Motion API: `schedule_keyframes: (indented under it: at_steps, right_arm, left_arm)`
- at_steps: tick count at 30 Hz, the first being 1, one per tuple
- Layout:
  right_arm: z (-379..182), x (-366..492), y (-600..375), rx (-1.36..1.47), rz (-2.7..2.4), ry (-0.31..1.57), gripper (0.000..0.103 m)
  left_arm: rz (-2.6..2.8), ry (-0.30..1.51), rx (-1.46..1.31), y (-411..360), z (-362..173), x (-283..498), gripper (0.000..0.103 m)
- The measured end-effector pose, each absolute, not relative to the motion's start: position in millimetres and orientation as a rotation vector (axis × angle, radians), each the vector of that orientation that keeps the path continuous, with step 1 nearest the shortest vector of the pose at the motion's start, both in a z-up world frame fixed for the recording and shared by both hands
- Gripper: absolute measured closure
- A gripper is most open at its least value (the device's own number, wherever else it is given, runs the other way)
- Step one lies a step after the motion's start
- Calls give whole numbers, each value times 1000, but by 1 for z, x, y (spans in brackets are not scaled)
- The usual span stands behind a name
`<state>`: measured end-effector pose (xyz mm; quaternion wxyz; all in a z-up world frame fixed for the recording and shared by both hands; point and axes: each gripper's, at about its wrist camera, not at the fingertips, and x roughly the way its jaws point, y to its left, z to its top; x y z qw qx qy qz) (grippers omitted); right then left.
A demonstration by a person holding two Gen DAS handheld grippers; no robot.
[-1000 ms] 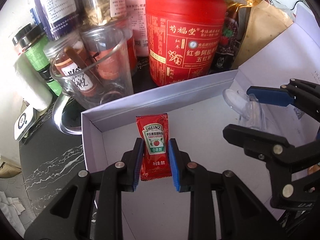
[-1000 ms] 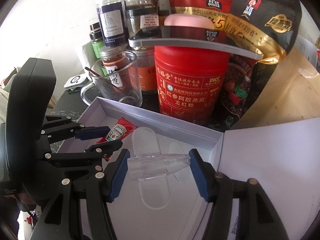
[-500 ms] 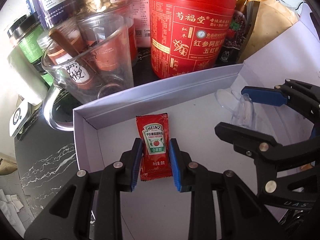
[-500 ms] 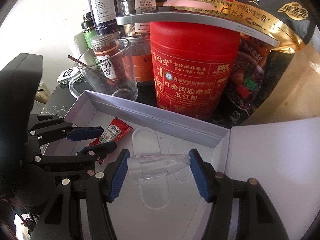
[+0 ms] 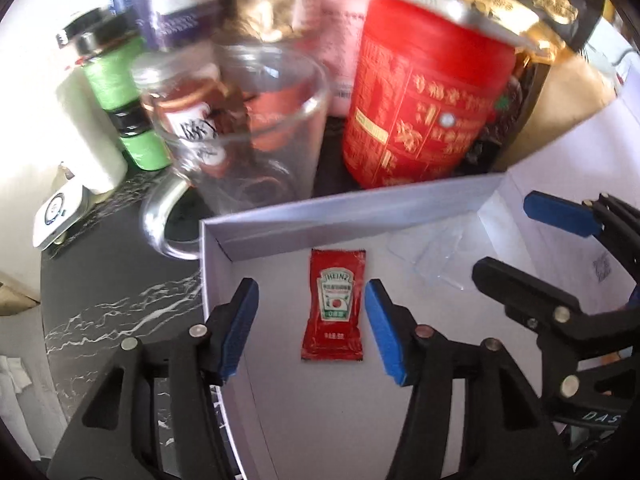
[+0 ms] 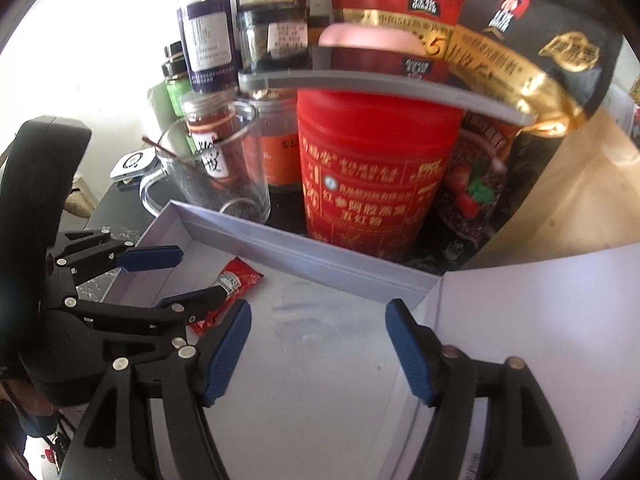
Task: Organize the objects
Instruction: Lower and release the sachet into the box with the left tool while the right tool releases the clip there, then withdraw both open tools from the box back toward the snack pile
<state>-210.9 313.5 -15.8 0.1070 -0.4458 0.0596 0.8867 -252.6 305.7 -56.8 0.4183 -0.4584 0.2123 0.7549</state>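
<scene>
A red Heinz ketchup packet (image 5: 334, 306) lies flat on the floor of the open white box (image 5: 340, 216), near its far left corner. My left gripper (image 5: 310, 326) is open, its blue pads either side of the packet and clear of it. A clear plastic piece (image 6: 310, 318) lies on the box floor further right; it also shows in the left wrist view (image 5: 440, 256). My right gripper (image 6: 318, 354) is open just behind it, not touching. The packet also shows in the right wrist view (image 6: 232, 282), partly behind the left gripper's fingers.
Behind the box stand a glass mug (image 5: 248, 136), a red canister (image 5: 424, 108), spice jars (image 6: 208, 32) and oat bags (image 6: 532, 36). The box lid (image 6: 540, 320) stands open on the right. The counter (image 5: 116, 280) is black marble.
Both grippers have opened. The left let go of the ketchup packet and the right let go of the clear plastic piece; both now lie on the box floor. The grippers drew back slightly.
</scene>
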Motion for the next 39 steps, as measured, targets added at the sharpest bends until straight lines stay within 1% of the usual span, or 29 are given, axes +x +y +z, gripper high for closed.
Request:
schedule_keyframes:
  at_steps: [9, 13, 17, 22, 24, 26, 34, 39]
  right_arm:
    - [22, -180, 324, -1219, 2592, 227, 27]
    - [40, -170, 320, -1188, 2598, 209, 26]
    - [63, -157, 306, -1126, 2611, 154, 22]
    - [87, -137, 295, -1070, 2642, 133, 19]
    - [95, -129, 291, -1062, 2654, 128, 18]
    - [100, -121, 287, -1050, 2666, 133, 18]
    - [113, -97, 281, -1005, 2665, 112, 18]
    - [117, -83, 279, -982, 2706, 130, 18]
  left_arm:
    - [1992, 471, -1090, 287, -14, -242, 47]
    - [2031, 462, -1058, 274, 12, -232, 45]
    - [2090, 449, -1000, 257, 44, -221, 40]
    - [2172, 441, -921, 238, 68, -206, 37]
    - [2186, 447, -887, 232, 77, -196, 32]
    - [2208, 455, -858, 227, 86, -186, 29]
    - [2265, 569, -737, 216, 101, -150, 23]
    - [2277, 567, -714, 208, 104, -131, 21]
